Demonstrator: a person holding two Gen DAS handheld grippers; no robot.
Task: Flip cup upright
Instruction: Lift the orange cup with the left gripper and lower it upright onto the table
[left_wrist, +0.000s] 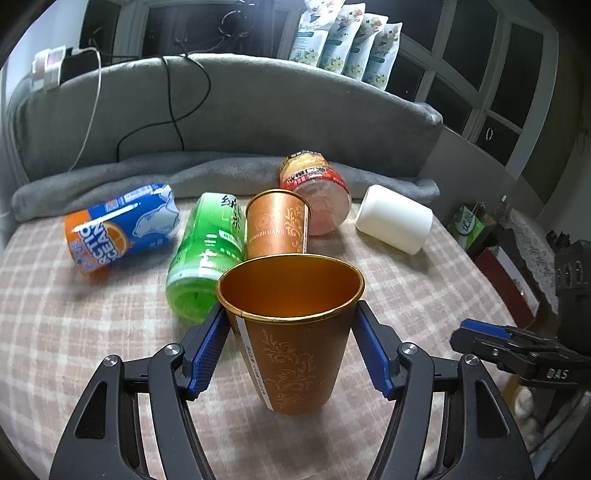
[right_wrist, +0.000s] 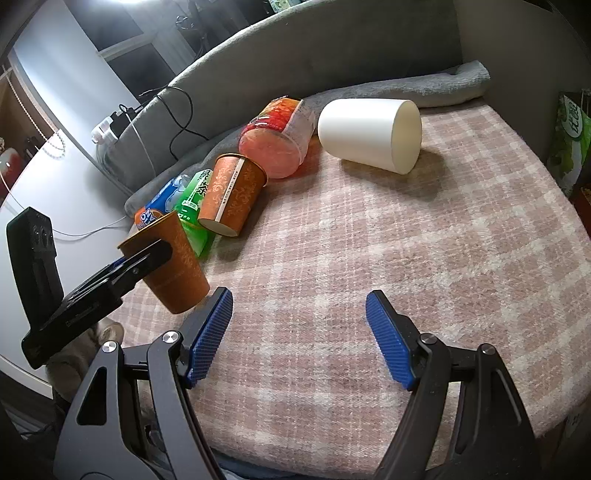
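The left gripper (left_wrist: 290, 350) is bracketing an orange cup (left_wrist: 291, 332) near its rim, one blue pad on each side. The jaws are standing wide, and a sliver of gap is showing between each pad and the cup wall, so they are looking released rather than clamped; whether a pad is grazing the rim I cannot tell. The cup is standing mouth up on the checked cloth (left_wrist: 55, 332), leaning a little, its base on the fabric. That placement is suggesting the flip is done for this cup and the pads are flanking it only to catch a wobble on the soft surface.

The right gripper (right_wrist: 299, 336) is hovering over bare cloth with its jaws spread and nothing between them, well apart from any cup. It is probably waiting clear so as not to knock the standing cup, which is just beside its left finger in the right wrist view.

Further out, a second orange cup (left_wrist: 277, 225) is lying on its side just behind the standing one, wedged between a green can (left_wrist: 207, 254) and a red jar (left_wrist: 317, 199). A blue-and-orange can (left_wrist: 122, 225) is lying to the left, and a white cup (left_wrist: 393, 219) is lying on its side to the right, alone. Both tipped cups are still needing to be righted; the white one looks the easier reach for the right gripper. A grey sofa back (left_wrist: 258, 110) is closing the scene behind.
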